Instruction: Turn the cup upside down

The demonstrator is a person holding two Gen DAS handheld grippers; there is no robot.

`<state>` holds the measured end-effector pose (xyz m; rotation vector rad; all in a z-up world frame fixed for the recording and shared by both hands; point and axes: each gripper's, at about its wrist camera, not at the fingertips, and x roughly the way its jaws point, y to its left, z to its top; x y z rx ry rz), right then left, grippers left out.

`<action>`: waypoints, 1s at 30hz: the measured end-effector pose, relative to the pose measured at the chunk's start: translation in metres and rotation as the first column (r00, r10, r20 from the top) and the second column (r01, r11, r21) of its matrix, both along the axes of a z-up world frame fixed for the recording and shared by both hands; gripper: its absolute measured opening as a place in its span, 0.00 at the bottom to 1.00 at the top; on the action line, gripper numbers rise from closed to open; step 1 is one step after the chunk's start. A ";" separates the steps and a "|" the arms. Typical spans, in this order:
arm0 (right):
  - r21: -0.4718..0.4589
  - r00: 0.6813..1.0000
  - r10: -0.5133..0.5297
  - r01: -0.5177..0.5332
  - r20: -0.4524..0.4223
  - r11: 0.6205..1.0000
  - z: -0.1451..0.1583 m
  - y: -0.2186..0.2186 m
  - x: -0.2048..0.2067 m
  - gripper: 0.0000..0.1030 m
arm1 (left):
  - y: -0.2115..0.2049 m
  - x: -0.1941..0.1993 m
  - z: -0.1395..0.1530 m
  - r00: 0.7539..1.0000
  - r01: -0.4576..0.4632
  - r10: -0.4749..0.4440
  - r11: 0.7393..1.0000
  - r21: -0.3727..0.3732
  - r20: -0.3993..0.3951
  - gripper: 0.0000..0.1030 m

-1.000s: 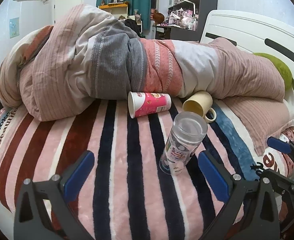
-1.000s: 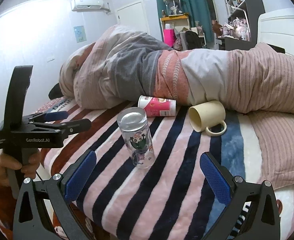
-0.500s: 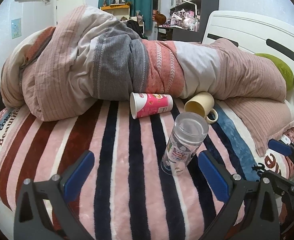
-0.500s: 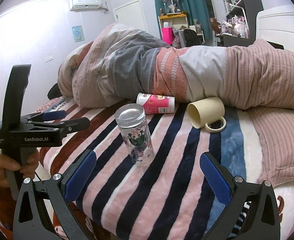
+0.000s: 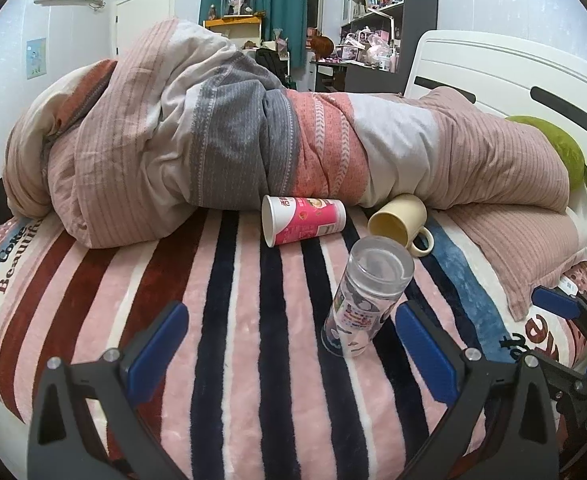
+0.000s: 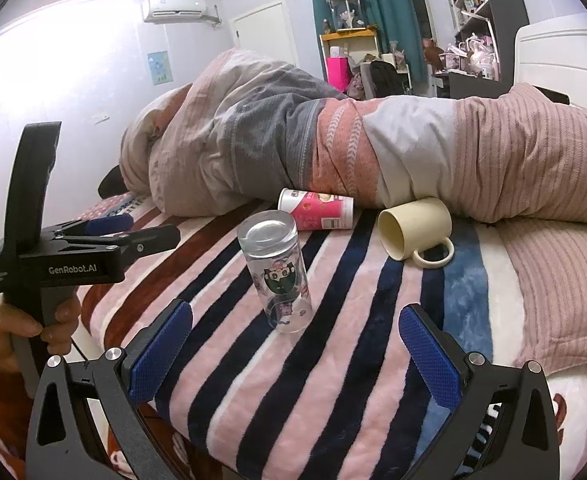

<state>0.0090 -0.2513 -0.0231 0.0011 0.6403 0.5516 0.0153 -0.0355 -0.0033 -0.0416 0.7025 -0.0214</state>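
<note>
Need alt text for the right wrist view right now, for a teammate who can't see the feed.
A clear glass cup with cartoon prints stands on a striped plush blanket, ahead of the open right gripper. Behind it, a pink paper cup and a cream ceramic mug lie on their sides against a rolled quilt. The left gripper is at left.

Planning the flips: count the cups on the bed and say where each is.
3. Clear glass cup stands nearest; pink paper cup and cream mug lie against the duvet. It may hide more.
</note>
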 end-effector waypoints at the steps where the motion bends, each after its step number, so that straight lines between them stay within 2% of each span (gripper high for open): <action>1: 0.000 1.000 0.000 0.000 0.000 1.000 0.000 0.000 0.000 1.00 | 0.000 0.000 0.000 1.000 0.000 0.000 1.000 0.000 0.000 1.00; 30: -0.001 1.000 0.014 -0.014 0.011 1.000 0.000 0.002 -0.001 1.00 | 0.000 -0.004 0.001 1.000 -0.009 0.009 1.000 0.003 0.006 1.00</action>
